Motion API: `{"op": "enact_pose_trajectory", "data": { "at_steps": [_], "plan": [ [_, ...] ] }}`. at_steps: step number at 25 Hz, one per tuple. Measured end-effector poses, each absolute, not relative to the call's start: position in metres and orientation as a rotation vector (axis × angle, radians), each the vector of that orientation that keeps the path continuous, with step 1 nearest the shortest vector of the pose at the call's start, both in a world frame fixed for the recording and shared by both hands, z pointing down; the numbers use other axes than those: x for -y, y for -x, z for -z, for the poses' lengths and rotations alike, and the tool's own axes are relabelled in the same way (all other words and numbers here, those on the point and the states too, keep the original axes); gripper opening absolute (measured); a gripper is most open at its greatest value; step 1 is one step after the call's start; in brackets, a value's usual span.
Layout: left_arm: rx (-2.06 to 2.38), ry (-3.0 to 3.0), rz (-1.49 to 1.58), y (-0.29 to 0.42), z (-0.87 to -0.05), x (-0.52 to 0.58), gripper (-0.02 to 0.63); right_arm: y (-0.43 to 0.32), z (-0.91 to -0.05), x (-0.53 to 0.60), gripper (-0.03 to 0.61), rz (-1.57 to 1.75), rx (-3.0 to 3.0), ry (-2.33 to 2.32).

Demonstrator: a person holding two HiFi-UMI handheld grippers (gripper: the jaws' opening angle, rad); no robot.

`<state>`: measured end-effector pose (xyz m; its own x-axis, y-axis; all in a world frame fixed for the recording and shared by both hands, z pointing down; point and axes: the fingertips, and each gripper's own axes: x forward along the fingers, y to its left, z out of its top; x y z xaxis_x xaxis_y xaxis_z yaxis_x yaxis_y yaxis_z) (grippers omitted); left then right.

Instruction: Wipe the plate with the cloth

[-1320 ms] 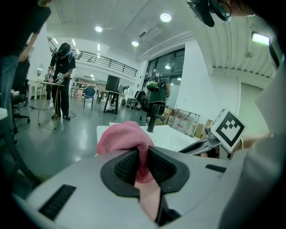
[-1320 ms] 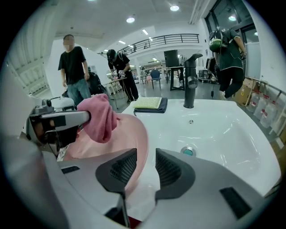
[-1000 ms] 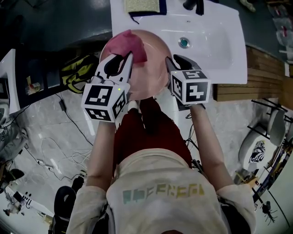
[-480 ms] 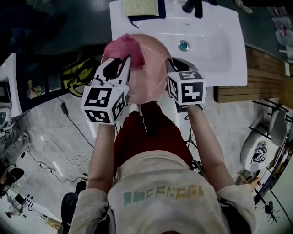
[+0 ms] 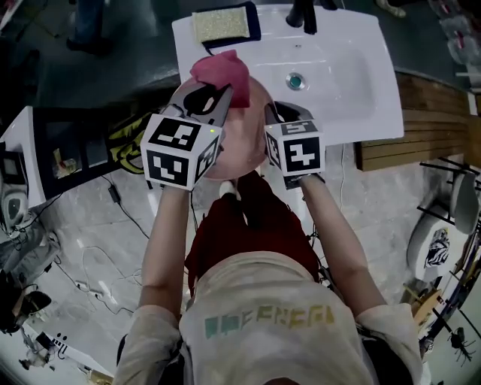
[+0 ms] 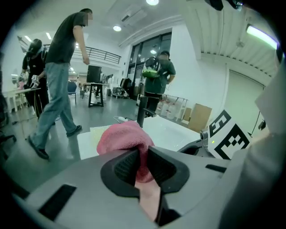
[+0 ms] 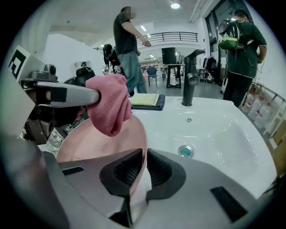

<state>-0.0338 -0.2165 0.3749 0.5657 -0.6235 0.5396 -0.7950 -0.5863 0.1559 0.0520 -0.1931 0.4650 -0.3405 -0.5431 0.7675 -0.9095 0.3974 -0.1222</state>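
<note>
Cloth (image 6: 121, 137), pink and bunched, is clamped between the jaws of the left gripper (image 6: 143, 160), which are closed tight on its fabric; most of it bulges out beyond the jaw tips and droops down. Seen from the right gripper view, this hanging wad lies over the upper inner face of the plate (image 7: 96, 145), though whether it presses on the surface cannot be told. The pink plate is held tilted in the air at the near left corner of the white sink (image 5: 353, 71), partly over the basin edge. The right gripper (image 7: 144, 166) has its jaws nearly together, pinching the plate's rim edge-on between the pads. Further into the sink are a round drain (image 5: 294, 80) and a dark faucet (image 5: 301, 10), with a yellow sponge (image 5: 219, 24) on the back ledge. Several people (image 6: 60, 71) stand in the room behind.
</note>
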Motion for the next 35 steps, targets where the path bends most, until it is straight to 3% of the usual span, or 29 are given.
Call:
{"op": "enact_pose_trajectory", "data": {
  "at_steps": [14, 35],
  "plan": [
    [0.956, -2.452, -0.933, -0.019, -0.432, 0.217, 0.060, -0.055, -0.466, 0.198, 0.058, -0.723, 2.016, -1.252],
    [1.138, -2.331, -1.152, 0.052, -0.449, 0.222, 0.060, -0.054, -0.467, 0.199, 0.060, -0.688, 1.998, -1.254]
  ]
}}
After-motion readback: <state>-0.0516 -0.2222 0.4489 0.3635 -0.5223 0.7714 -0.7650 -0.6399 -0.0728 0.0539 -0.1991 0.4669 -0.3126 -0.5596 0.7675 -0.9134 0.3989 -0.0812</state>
